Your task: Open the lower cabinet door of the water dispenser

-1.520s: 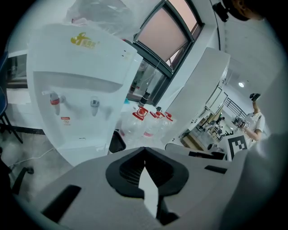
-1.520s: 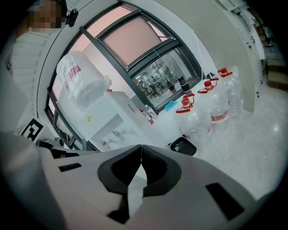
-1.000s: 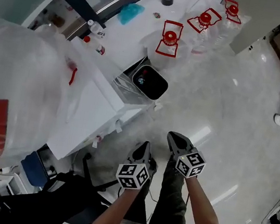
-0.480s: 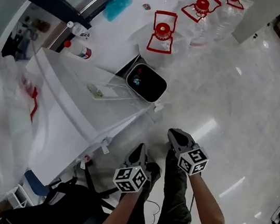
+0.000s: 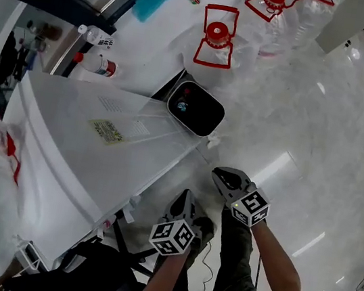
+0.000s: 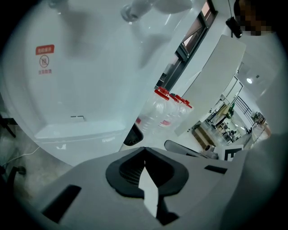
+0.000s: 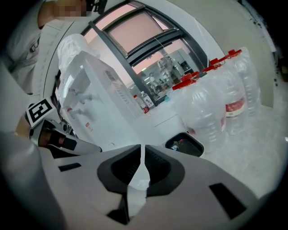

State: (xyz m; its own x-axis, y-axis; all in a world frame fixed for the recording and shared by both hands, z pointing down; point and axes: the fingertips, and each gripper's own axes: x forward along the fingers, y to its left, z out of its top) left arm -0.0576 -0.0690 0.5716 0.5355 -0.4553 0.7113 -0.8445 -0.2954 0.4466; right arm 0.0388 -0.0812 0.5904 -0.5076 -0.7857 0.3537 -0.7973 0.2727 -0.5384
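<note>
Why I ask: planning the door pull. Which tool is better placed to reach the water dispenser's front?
Left, probably. The left tool is nearer the water dispenser, and its view faces the white front; the right tool sits farther out, facing bottles. Both are shut.

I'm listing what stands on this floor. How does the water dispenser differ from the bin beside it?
The water dispenser is tall and white; the bin is low and dark inside. The water dispenser is a closed box with a label on its side; the bin is open on top, with scraps of rubbish in it. Both stand on the pale glossy floor, side by side.
</note>
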